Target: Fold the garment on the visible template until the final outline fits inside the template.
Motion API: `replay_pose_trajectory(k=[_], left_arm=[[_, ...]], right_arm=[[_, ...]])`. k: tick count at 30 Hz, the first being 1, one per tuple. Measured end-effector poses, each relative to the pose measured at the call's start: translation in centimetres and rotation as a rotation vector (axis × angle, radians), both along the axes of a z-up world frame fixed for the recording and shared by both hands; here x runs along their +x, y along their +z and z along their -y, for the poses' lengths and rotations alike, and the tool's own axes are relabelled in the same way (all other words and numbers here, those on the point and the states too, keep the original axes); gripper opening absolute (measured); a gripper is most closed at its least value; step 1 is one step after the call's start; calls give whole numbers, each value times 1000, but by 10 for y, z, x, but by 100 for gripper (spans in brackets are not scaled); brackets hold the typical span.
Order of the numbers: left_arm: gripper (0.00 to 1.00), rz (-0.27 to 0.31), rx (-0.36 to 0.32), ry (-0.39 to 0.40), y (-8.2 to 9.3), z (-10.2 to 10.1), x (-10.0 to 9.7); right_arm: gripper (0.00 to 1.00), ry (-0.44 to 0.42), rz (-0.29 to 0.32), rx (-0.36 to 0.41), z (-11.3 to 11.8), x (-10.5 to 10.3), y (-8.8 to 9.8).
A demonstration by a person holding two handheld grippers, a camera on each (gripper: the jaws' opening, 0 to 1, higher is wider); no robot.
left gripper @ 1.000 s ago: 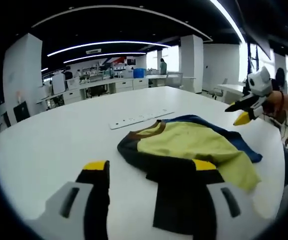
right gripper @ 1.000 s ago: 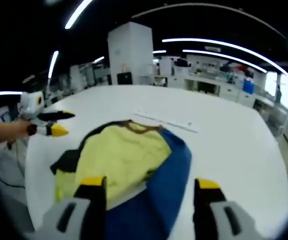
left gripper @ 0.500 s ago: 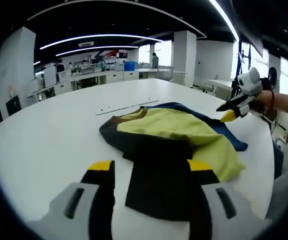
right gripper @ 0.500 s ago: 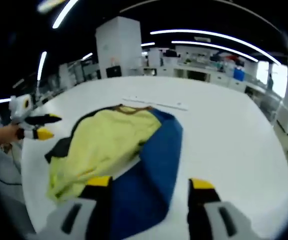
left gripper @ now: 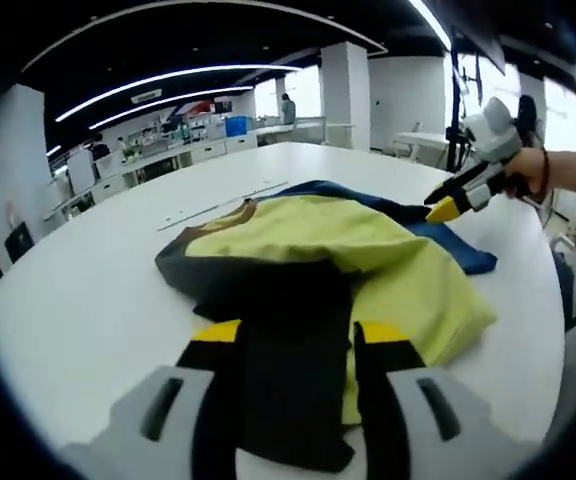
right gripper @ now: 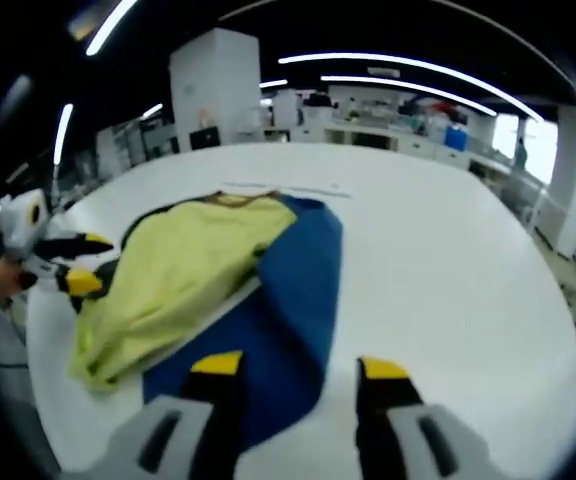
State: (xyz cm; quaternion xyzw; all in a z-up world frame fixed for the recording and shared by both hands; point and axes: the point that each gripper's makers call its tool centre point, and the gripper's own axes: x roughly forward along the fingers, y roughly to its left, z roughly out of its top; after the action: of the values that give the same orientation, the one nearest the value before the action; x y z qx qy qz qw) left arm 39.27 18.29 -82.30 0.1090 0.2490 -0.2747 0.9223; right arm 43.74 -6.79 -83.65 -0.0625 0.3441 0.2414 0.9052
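A garment lies crumpled on the white table [left gripper: 78, 290]: yellow body [left gripper: 338, 240], black sleeve [left gripper: 288, 350], blue sleeve [right gripper: 288, 300]. My left gripper [left gripper: 298, 335] is open and low over the black sleeve, which runs between its yellow-tipped jaws. My right gripper [right gripper: 298, 368] is open at the opposite side, its jaws straddling the end of the blue sleeve. In the left gripper view the right gripper [left gripper: 463, 192] shows over the garment's far edge, held by a hand. The left gripper [right gripper: 68, 268] appears at the left of the right gripper view.
A long white strip [left gripper: 223, 205] lies flat on the table just beyond the garment's brown collar [left gripper: 233, 215]. Benches, pillars and a standing person [left gripper: 286, 105] fill the lab behind. The table's curved edge is close on the right [left gripper: 543, 330].
Both cameras have come lower and closer to the garment, so each sleeve now sits between its gripper's jaws. Both pairs of jaws stand slightly narrower. The garment has not moved.
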Motion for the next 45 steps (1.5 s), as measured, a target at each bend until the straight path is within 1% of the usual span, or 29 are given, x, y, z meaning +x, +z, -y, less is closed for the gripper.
replay_pose_trajectory(k=[3, 4, 6, 8, 9, 11, 12, 13, 15, 16, 19, 22, 25, 26, 28, 29, 31, 33, 36, 37, 40, 42, 43, 44, 45], left_arm=[[37, -17, 12, 1, -8, 0, -1], [36, -25, 41, -1, -12, -2, -2], [31, -45, 71, 5, -19, -5, -4], [27, -55, 16, 30, -17, -4, -4], [25, -65, 2, 39, -17, -5, -5], [23, -66, 1, 43, -17, -5, -7], [20, -70, -2, 43, -18, -4, -8], [16, -78, -4, 37, -18, -4, -10], [2, -88, 3, 39, -18, -4, -11], [0, -88, 3, 43, -18, -4, -11], [0, -102, -21, 54, -18, -8, -12], [0, -105, -36, 72, -13, -11, -12], [0, -68, -34, 91, 0, -18, -11], [0, -59, -52, 127, 6, -25, -9], [0, -43, -106, 170, 18, -32, -7], [0, -34, -111, 200, 24, -41, -5], [0, -22, -106, 232, 31, -53, -6], [0, -15, -126, 260, 40, -56, -6], [0, -5, -98, 304, 41, -79, -9], [0, -5, -90, 319, 41, -85, -10], [0, -5, -74, 368, 38, -111, -11], [0, -6, -61, 389, 38, -120, -13], [0, -7, -58, 390, 38, -121, -13], [0, -4, -45, 399, 38, -131, -12], [0, -3, -33, 401, 37, -135, -12]], right_arm=[[36, -24, -16, 7, 3, -4, -3], [35, -32, -16, 15, 4, -4, -3], [33, -49, -12, 27, 6, -3, -3], [30, -64, -15, 33, 6, -4, -4], [29, -74, -17, 37, 7, -4, -5], [23, -91, -26, 44, 7, -5, -7], [20, -96, -9, 44, 8, -4, -6], [18, -102, -10, 41, 8, -4, -7], [14, -114, -6, 43, 8, -4, -7], [12, -118, -7, 44, 9, -4, -7], [1, -136, -13, 43, 12, -2, -10], [0, -146, -16, 56, 13, -1, -9], [0, -159, -3, 83, 12, 0, -5], [0, -161, 5, 89, 12, 1, -2], [0, -165, 23, 95, 13, 4, 3], [0, -162, 39, 99, 14, 8, 7], [0, -159, 49, 103, 13, 9, 13], [0, -160, 66, 100, 15, 10, 21], [0, -169, 79, 93, 22, 14, 25], [0, -171, 84, 90, 24, 14, 29], [0, -180, 102, 85, 33, 19, 37], [0, -183, 113, 79, 39, 23, 41], [0, -184, 116, 76, 40, 23, 43], [0, -185, 122, 73, 41, 24, 45], [0, -188, 134, 71, 45, 26, 48]])
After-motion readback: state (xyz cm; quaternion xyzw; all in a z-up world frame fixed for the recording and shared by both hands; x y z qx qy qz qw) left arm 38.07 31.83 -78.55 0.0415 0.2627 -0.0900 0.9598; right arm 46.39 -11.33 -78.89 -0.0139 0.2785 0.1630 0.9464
